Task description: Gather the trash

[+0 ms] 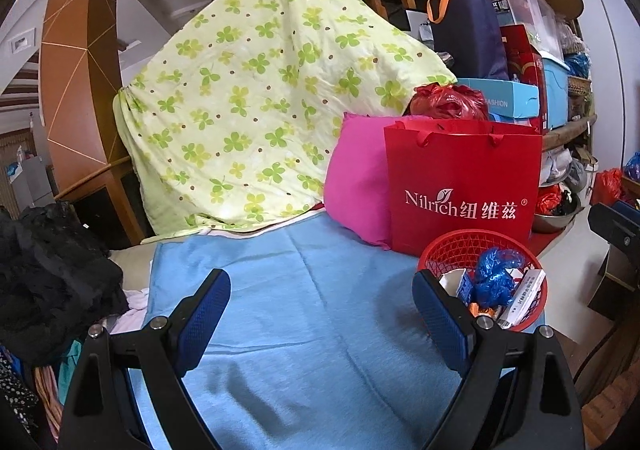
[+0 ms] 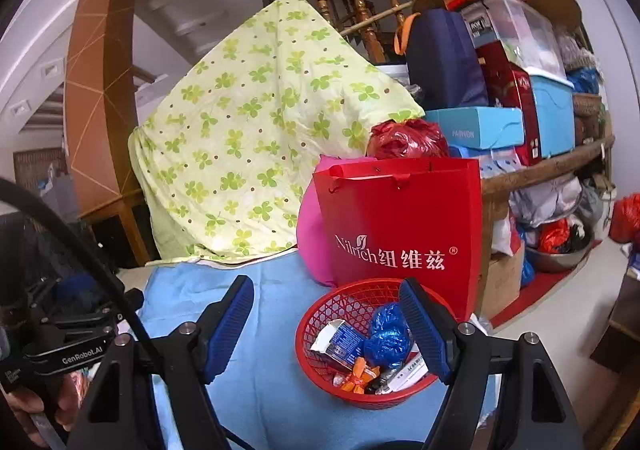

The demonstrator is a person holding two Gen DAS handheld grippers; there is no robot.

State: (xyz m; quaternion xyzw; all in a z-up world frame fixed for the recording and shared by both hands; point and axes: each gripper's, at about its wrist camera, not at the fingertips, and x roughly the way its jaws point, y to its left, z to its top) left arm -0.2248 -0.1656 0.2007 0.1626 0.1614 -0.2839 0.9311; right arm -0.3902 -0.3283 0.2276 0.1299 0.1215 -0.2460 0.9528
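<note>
- Cluttered shelves and a wooden stair rail fill the background in the left wrist view; a blue cloth (image 1: 304, 314) covers the surface in front.
- Left gripper (image 1: 322, 308) hangs spread wide over the cloth, grasping nothing.
- Its right finger hides part of the red basket (image 1: 444, 250), where a crumpled blue bag (image 1: 494, 280) and cartons lie; the labels are too small to read.
- From the right wrist view, the right gripper (image 2: 326, 324) is likewise released, empty.
- Its right finger covers the near side of the basket (image 2: 348, 300), which stands just before a red paper bag (image 2: 404, 217).
- Orange wrappers (image 2: 358, 372) show among the trash.
- At the lower left, the other handle (image 2: 68, 350) is partly cut off.
</note>
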